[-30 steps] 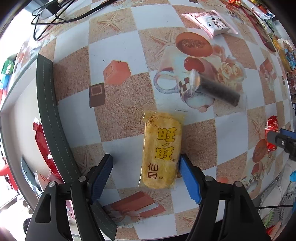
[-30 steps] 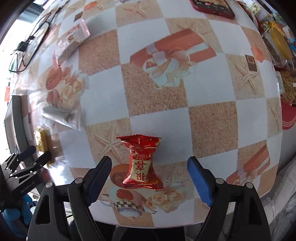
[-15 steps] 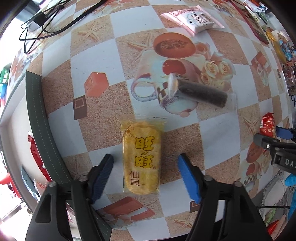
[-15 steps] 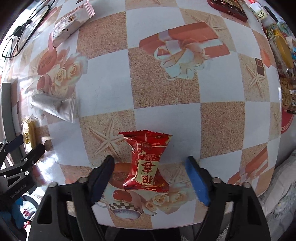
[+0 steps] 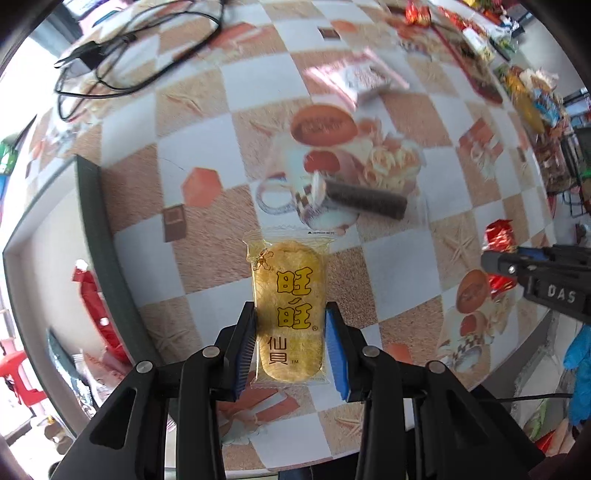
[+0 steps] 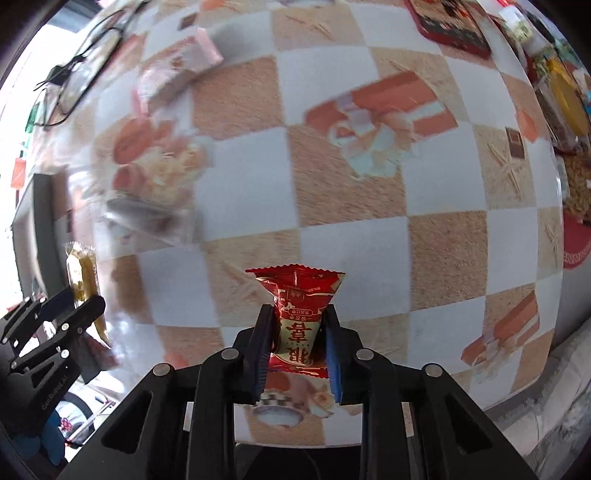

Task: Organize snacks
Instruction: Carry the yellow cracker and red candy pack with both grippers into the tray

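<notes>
My left gripper (image 5: 290,332) is shut on a yellow rice-cracker packet (image 5: 288,306) with red-and-yellow characters, held above the checkered tablecloth (image 5: 207,240). My right gripper (image 6: 298,332) is shut on a red wrapped candy packet (image 6: 297,314), also lifted off the cloth. The right gripper (image 5: 495,262) with the red packet (image 5: 498,236) shows at the right of the left wrist view. The left gripper (image 6: 79,306) with the yellow packet (image 6: 79,269) shows at the left of the right wrist view.
A dark roll in clear wrap (image 5: 365,201) and a pink-white packet (image 5: 354,79) lie on the cloth. Black cables (image 5: 122,55) lie far left. A dark green table edge strip (image 5: 99,236) runs at left. More snacks (image 6: 565,99) and a red box (image 6: 450,27) sit far right.
Both grippers have closed on their packets: the left on the yellow rice cracker, the right on the red candy. Both packets have come up off the cloth.
</notes>
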Available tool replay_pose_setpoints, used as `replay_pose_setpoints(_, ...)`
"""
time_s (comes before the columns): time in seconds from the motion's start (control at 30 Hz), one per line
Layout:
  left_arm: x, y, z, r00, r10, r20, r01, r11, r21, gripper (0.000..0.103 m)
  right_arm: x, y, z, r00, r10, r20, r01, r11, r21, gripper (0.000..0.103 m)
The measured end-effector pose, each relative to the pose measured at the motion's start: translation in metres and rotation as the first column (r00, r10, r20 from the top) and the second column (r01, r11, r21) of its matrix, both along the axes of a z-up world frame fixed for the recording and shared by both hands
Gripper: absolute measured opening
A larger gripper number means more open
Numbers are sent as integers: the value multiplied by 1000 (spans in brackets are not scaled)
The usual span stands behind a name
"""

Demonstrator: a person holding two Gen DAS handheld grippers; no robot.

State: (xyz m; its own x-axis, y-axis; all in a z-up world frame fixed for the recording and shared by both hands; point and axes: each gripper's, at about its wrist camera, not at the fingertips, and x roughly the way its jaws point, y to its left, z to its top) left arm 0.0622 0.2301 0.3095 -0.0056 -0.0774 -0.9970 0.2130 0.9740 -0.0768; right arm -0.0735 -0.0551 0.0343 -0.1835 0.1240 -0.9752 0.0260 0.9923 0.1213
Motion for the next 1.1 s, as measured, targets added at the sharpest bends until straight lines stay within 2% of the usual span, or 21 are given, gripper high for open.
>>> replay_pose_setpoints(0.4,-16,55,54,990,107,91,-105,994,-33,39,16,59,38,993,87,74,-91,994,54,27)
replay_pose_setpoints(0.8,-14,81,53,970,198,144,-193,980,-48,39,24,130,45,973,196,125,-206,976,74,27)
replay_pose_setpoints(1.1,-20,111,58,954,251,164,-246,968,-52,39,19,162,59,955,255,151,-270,959,83,27)
